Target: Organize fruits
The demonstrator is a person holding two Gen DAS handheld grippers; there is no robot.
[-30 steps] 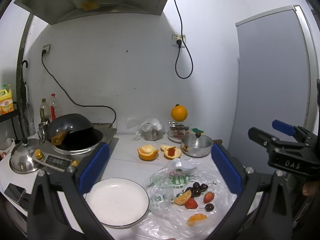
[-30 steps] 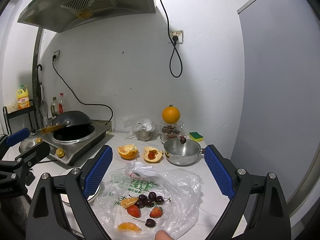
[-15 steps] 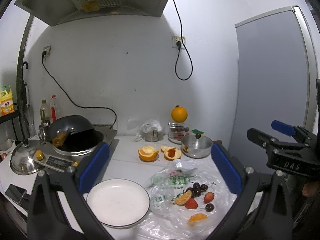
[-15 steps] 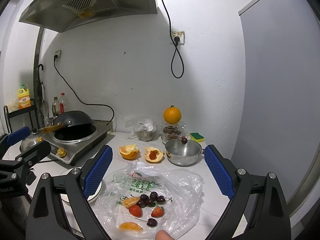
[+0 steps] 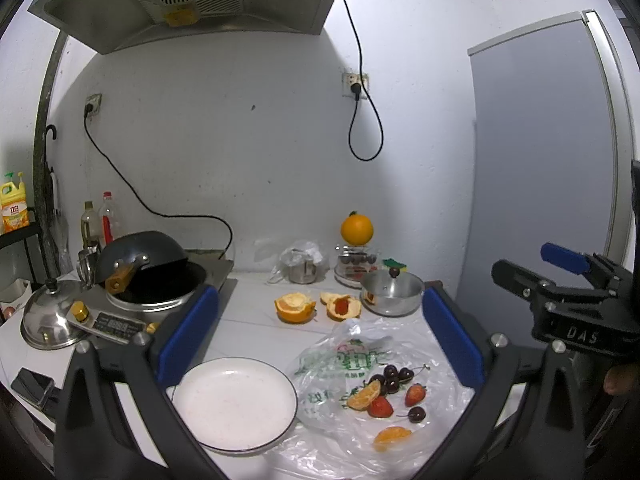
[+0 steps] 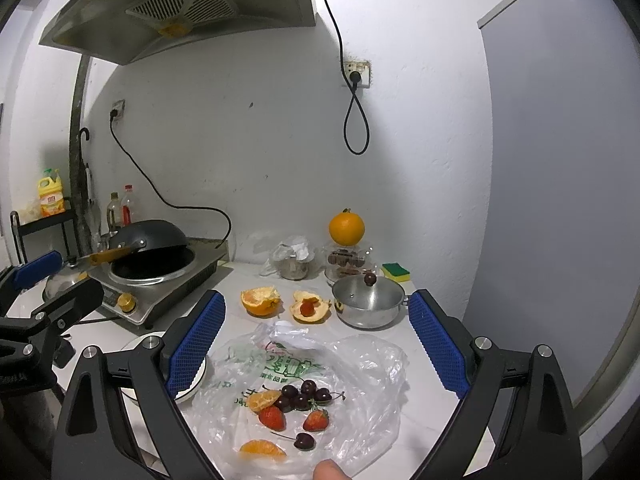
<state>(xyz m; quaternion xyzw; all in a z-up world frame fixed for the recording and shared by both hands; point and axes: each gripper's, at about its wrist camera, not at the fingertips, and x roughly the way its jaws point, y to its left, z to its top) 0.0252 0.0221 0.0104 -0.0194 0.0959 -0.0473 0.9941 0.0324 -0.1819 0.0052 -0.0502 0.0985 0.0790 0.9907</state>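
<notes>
A clear plastic bag (image 5: 360, 364) (image 6: 360, 364) lies flat on the white counter. On it lie dark cherries (image 5: 394, 374) (image 6: 304, 394), two strawberries (image 5: 415, 395) (image 6: 273, 418) and orange segments (image 5: 364, 394) (image 6: 262, 400). An empty white plate (image 5: 234, 402) (image 6: 198, 382) sits left of the bag. My left gripper (image 5: 320, 340) is open and empty, held above plate and bag. My right gripper (image 6: 316, 344) is open and empty above the bag. Each gripper shows at the edge of the other's view, the right one (image 5: 560, 280) and the left one (image 6: 44, 288).
Behind the bag lie two orange peel halves (image 5: 295, 306) (image 5: 342, 306) and a small steel pot (image 5: 392, 290). A whole orange (image 5: 357, 230) sits on a jar. An induction cooker with a black wok (image 5: 140, 268) and a steel lid (image 5: 50, 316) stand at the left.
Both views have shifted only slightly; the right gripper has tipped down a little toward the bag. Nothing on the counter has moved.
</notes>
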